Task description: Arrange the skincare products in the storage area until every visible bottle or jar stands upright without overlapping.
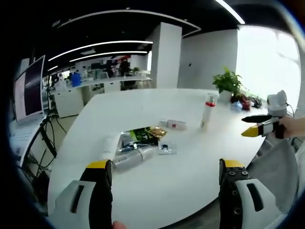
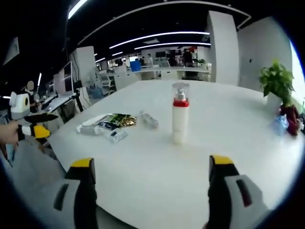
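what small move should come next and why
Probably bring the left tongs, open and empty, down to the clear tube lying flat beside the green-and-gold sachets, since it is not upright. The tall white pump bottle with red collar already stands on the white table.

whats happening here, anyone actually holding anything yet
Not yet. A person holds two yellow-tipped grippers over the white table, and both the left gripper and the right gripper are open and empty. One tall white pump bottle with a red collar already stands upright. Several clear tubes and shiny sachets lie flat in a loose pile, untouched.
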The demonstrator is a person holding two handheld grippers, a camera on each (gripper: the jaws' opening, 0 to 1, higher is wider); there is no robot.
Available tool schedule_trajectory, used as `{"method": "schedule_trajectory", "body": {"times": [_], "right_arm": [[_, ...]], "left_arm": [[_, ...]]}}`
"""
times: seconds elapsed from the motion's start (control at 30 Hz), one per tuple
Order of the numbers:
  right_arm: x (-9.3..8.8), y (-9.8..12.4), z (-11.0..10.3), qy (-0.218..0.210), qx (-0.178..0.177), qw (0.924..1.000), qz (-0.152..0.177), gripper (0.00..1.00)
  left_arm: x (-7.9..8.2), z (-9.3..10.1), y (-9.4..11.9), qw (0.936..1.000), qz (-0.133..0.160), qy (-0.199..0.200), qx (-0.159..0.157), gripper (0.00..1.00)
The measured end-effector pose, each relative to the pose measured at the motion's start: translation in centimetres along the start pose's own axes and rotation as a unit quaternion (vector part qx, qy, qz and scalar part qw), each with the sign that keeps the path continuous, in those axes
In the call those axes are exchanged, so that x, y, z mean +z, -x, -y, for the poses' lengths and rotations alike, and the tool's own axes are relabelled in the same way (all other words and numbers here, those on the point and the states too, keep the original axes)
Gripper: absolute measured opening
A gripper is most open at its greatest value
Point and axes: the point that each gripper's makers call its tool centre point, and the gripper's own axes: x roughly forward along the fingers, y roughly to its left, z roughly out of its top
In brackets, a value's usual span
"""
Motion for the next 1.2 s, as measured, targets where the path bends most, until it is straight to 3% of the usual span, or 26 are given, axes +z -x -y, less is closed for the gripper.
{"method": "schedule_trajectory", "body": {"times": [0.37,1.2], "right_arm": [[1.0,1.7,0.3,-0.008,-0.012,0.9995,0.029,1.00],[0.5,1.8,0.7,-0.007,-0.020,0.9994,0.027,0.98]], "left_arm": [[-0.1,0.1,0.0,1.0000,-0.004,-0.004,0.000,0.91],[-0.1,-0.3,0.0,0.9999,-0.003,-0.008,0.012,0.91]]}}
